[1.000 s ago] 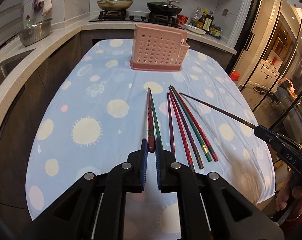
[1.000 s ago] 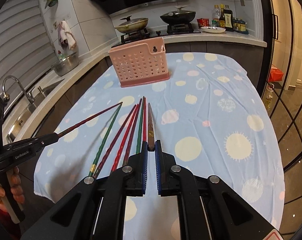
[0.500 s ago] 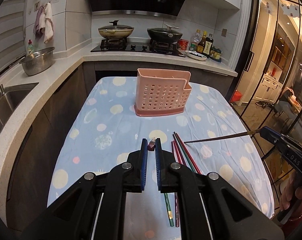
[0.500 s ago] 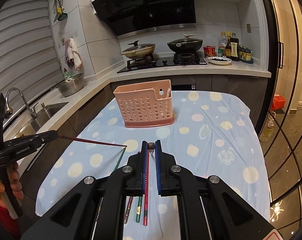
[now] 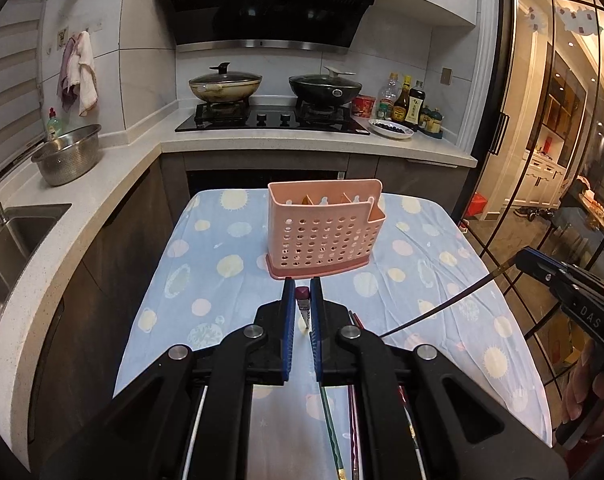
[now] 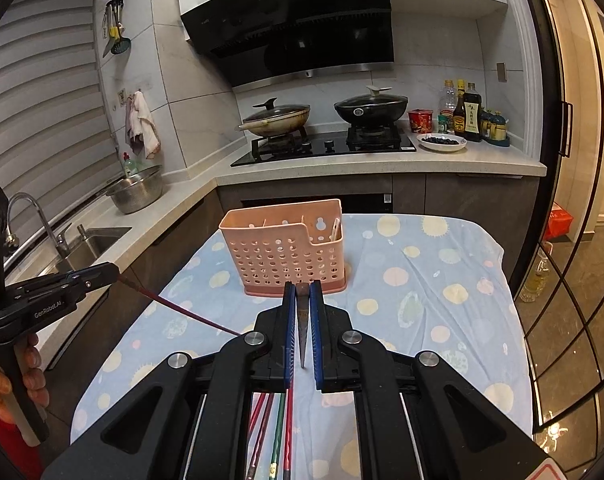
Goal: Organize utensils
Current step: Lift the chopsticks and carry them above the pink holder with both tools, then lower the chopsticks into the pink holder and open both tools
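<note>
The pink caddy (image 5: 322, 236) stands on the table, its compartments showing only 1 pale utensil (image 6: 335, 230). Before it, each gripper (image 5: 303, 294) (image 6: 302, 296) clamps 1 chopstick (image 5: 304, 306) (image 6: 302, 320).

- A home kitchen.
- Gas stove (image 5: 271, 118) carrying two lidded pans (image 5: 225, 85), under a black range hood (image 5: 267, 0).
- Steel sink (image 6: 87, 242) with tap (image 6: 29, 216), sauce bottles (image 6: 464, 112), hanging towel (image 5: 79, 72).
</note>
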### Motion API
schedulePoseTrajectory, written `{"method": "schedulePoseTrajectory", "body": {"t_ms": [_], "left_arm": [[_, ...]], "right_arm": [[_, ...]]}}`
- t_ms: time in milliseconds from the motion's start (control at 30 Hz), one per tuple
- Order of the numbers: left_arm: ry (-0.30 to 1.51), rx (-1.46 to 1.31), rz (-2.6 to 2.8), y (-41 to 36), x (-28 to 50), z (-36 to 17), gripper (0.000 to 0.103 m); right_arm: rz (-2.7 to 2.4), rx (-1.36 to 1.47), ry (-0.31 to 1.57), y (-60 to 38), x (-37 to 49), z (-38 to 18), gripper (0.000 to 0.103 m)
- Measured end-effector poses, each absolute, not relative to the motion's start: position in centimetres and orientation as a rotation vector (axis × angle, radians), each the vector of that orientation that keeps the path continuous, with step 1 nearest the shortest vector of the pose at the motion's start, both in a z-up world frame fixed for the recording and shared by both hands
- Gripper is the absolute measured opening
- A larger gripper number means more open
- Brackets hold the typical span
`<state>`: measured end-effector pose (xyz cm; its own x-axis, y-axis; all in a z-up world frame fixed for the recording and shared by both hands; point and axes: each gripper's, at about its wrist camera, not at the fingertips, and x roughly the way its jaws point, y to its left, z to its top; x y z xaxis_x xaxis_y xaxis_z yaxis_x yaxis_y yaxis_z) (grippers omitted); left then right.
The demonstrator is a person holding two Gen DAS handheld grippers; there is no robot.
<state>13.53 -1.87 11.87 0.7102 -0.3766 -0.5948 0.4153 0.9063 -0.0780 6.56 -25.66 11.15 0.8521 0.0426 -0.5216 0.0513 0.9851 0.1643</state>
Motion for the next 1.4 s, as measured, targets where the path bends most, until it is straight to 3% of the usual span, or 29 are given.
{"method": "schedulePoseTrajectory", "body": {"t_ms": [500, 1133, 1400], "left_arm": [[0.593, 0.094, -0.447, -4.8, 17.5, 14.9, 0.007], [0.416, 0.102, -0.417, -7.3, 23.6, 25.3, 0.007], [0.392, 0.086, -0.397, -7.6, 27.2, 27.6, 0.007]], "right_arm": [[0.016, 0.191, 0.516, -26.5, 10.7, 13.9, 0.007], [0.033, 0.206, 0.388, -27.6, 21.6, 23.6, 0.007], [0.019, 0.231, 0.379, -28.0, 25.8, 24.4, 0.007]]}}
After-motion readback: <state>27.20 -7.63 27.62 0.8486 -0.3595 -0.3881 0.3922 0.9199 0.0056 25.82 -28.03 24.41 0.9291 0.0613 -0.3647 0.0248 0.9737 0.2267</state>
